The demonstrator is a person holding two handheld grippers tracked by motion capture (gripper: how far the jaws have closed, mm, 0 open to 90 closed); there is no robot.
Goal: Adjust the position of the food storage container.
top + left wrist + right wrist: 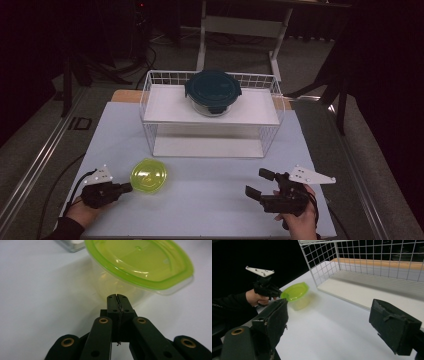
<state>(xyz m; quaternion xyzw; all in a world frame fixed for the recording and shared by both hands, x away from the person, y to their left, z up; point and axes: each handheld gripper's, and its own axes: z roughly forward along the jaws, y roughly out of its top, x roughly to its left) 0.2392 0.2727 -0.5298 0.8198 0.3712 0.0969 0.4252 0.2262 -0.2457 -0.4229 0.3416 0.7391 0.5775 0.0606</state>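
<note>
Pale, matte rectangular tabletop (210,195) stands in a dark room over grey floor. At its far side, a white wire-grid shelf basket (150,100) carries a round glass container with dark teal lid (213,91) on its upper board. Near the left front, a small clear plastic tub with lime-green lid (148,175) sits upright on the table. Left gripper (128,187) clenched, empty, tips just beside the tub wall. Right gripper (260,184) released, well apart.

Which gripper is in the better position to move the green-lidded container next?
Left. The left gripper, jaws shut, has its tip against the side of the green-lidded container. The right gripper stands open, well apart from it across the table.
</note>
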